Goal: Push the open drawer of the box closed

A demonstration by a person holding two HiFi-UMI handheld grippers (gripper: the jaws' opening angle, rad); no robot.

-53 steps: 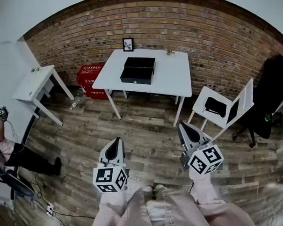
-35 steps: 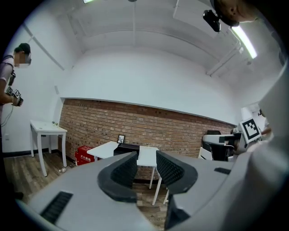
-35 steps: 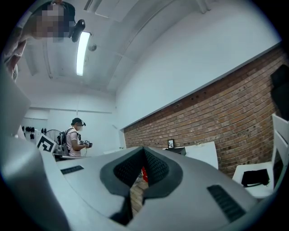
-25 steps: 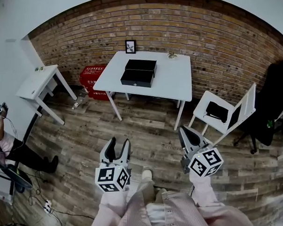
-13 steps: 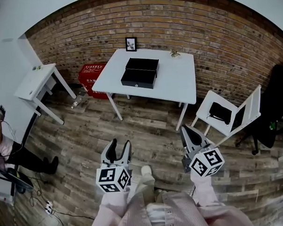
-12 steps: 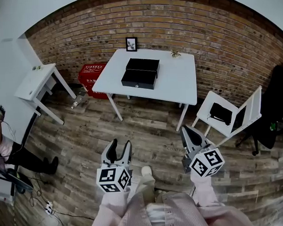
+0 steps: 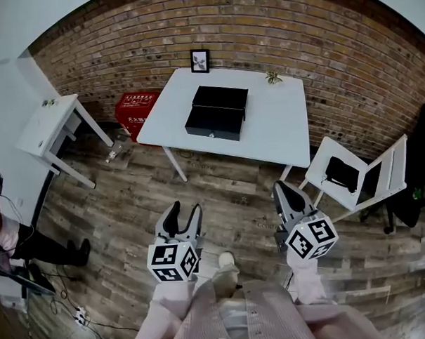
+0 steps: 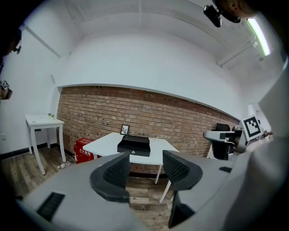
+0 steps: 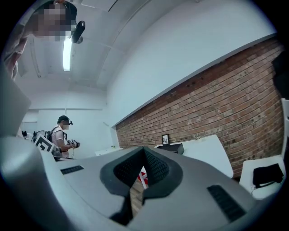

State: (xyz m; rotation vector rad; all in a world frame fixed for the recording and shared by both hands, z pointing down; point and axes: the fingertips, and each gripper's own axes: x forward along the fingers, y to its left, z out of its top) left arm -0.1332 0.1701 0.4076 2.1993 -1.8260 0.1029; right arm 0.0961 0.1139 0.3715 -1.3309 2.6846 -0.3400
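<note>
A black box (image 7: 219, 111) with its drawer pulled out toward me lies on the white table (image 7: 274, 127) by the brick wall; it also shows as a black box (image 8: 134, 145) far ahead in the left gripper view and as a black box (image 9: 172, 148) in the right gripper view. My left gripper (image 7: 183, 215) is held low over the wooden floor, well short of the table, open and empty. My right gripper (image 7: 282, 192) hangs at the same distance to the right, shut on nothing.
A white folding chair (image 7: 357, 173) with a black pouch (image 7: 342, 173) stands right of the table. A small white side table (image 7: 47, 126) is at left, a red crate (image 7: 135, 111) under the wall. A framed picture (image 7: 200, 60) and small plant (image 7: 272, 77) sit on the table. A person (image 9: 63, 134) stands at left.
The left gripper's jaws, shut at first, have parted. The table and box have drawn nearer and larger in the head view as I step forward.
</note>
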